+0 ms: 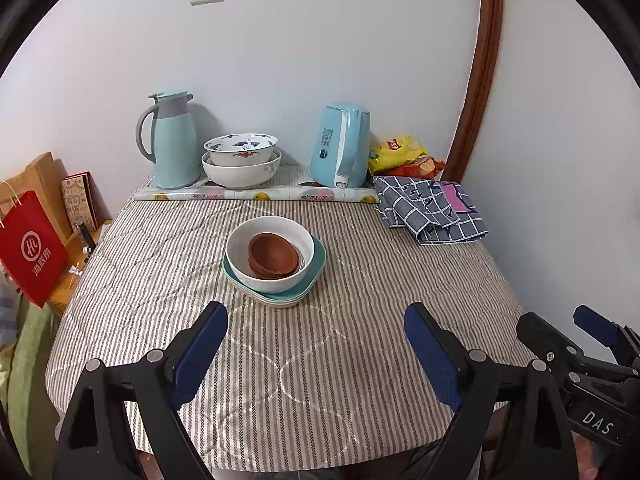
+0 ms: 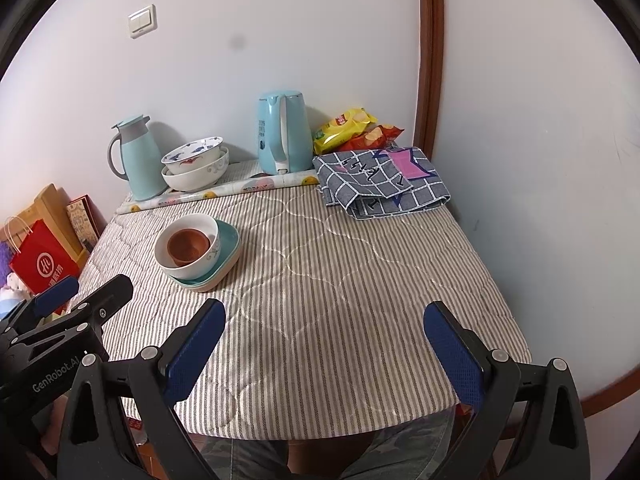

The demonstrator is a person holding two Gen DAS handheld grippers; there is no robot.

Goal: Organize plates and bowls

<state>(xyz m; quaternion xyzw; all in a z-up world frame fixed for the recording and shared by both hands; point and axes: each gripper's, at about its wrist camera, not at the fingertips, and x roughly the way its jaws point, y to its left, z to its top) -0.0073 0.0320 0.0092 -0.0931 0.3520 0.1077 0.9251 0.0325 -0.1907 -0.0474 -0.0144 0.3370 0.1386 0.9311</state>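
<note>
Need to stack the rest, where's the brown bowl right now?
The brown bowl sits inside the white bowl on the teal plates, mid-table, left of centre in the right wrist view.

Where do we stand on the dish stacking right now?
Looks mostly done: brown bowls nest inside the white bowl, which sits on the stacked teal plates. A second bowl pair is nested by the wall. Left gripper and right gripper are open, empty. Possibly left: combining stacks.

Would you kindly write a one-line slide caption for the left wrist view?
Open left gripper faces brown bowls nested in a white bowl on stacked plates, striped table.
</note>
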